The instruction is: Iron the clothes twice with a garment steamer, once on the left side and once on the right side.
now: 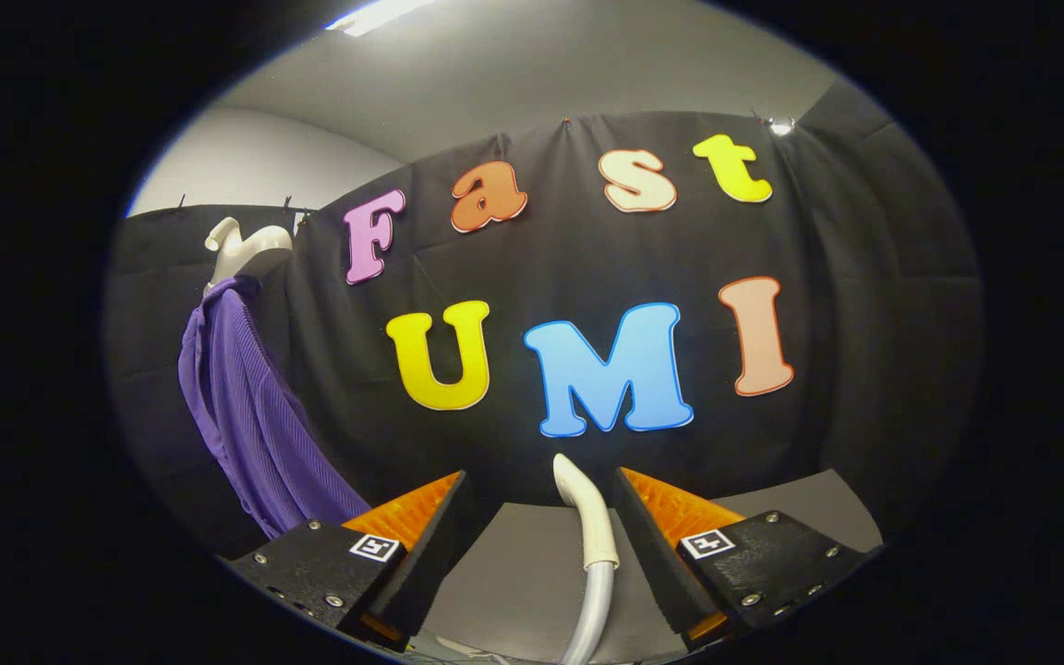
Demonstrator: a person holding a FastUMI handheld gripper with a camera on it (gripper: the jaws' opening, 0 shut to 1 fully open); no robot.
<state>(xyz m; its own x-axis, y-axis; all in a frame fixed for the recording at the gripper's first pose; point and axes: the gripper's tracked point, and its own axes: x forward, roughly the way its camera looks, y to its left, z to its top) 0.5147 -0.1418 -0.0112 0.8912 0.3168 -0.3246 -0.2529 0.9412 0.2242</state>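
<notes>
A purple ribbed garment (246,406) hangs on a white hanger (241,247) against the black wall, off to the left beyond my left finger. The garment steamer's white nozzle and handle (587,517) stands upright between my fingers, close to the right finger, with its grey hose (592,610) running down below it. My gripper (541,480) is open, with a wide gap between the fingers. The left finger (421,517) is well apart from the steamer handle. I cannot tell whether the right finger (661,517) touches it.
A grey table surface (513,573) lies under the fingers, running back to the black cloth wall (864,323). A pale wall and a ceiling light (375,14) show above the cloth.
</notes>
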